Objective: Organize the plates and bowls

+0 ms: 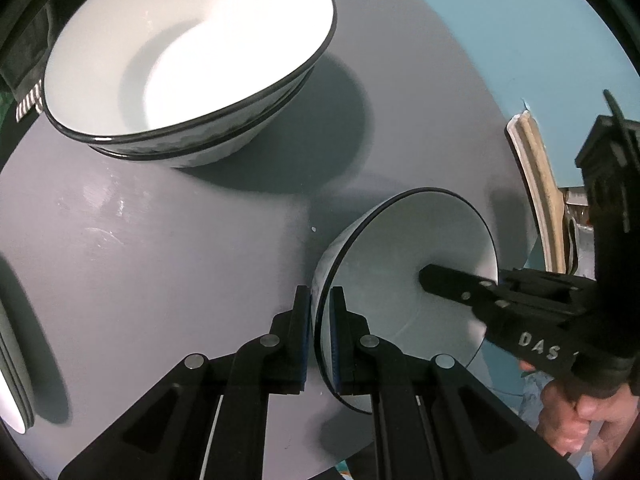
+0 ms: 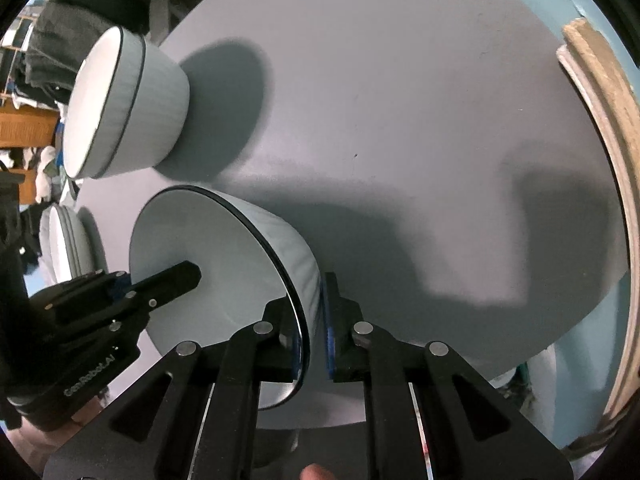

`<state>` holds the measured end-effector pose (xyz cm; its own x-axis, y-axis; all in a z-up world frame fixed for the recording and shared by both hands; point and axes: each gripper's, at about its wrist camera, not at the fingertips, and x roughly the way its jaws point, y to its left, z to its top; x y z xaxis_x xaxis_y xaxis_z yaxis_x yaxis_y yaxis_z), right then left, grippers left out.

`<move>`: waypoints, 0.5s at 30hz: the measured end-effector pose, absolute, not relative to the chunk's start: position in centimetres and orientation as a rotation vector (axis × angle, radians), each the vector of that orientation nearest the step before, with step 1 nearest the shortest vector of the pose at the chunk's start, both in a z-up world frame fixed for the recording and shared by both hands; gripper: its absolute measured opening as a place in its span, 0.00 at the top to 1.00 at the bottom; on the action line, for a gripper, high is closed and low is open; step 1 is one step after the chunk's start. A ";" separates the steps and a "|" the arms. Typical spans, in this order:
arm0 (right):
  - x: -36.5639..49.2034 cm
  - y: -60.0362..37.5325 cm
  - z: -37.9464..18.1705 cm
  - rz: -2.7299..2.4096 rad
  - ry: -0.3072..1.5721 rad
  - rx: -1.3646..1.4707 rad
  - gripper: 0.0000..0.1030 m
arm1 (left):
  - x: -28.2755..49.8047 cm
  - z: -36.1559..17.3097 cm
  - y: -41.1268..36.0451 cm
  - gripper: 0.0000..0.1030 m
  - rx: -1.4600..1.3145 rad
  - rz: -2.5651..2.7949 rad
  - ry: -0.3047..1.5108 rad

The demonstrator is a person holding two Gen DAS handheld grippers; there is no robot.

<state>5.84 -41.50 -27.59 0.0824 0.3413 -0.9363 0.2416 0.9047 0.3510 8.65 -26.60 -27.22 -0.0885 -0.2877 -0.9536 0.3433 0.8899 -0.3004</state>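
Observation:
A small white bowl with a black rim (image 1: 404, 256) is held over the round grey table (image 1: 160, 260). My left gripper (image 1: 320, 336) is shut on its near rim. My right gripper (image 2: 314, 332) is shut on the opposite rim of the same bowl (image 2: 224, 248). Each gripper shows in the other's view, the right one (image 1: 452, 284) and the left one (image 2: 168, 280), with a finger inside the bowl. A stack of two larger white bowls (image 1: 192, 60) stands on the table beyond; it also shows in the right wrist view (image 2: 120, 108).
A stack of white plates (image 1: 12, 380) sits at the table's left edge, also seen in the right wrist view (image 2: 64, 244). A wooden hoop (image 2: 608, 168) leans beyond the table on the right. Dark clothing (image 2: 80, 28) lies behind the bowl stack.

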 end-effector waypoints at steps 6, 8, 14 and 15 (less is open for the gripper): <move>6.6 -40.5 -28.2 0.085 1.518 0.471 0.87 | 8.5 -27.8 -26.7 0.93 0.041 -0.520 1.588; 6.6 -40.3 -28.1 0.090 1.512 0.460 0.88 | 8.4 -27.8 -26.7 0.93 0.038 -0.521 1.587; 5.9 -39.9 -27.7 0.097 1.509 0.386 0.92 | 7.9 -27.7 -25.8 0.93 0.007 -0.519 1.582; 5.9 -39.7 -27.7 0.099 1.507 0.375 0.92 | 7.8 -27.7 -25.6 0.93 0.005 -0.518 1.582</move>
<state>5.93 -39.71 -27.68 0.0722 0.2934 -0.9533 0.1667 0.9388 0.3016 7.78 -25.60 -27.68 -0.0935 -0.3071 -0.9471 0.3128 0.8940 -0.3208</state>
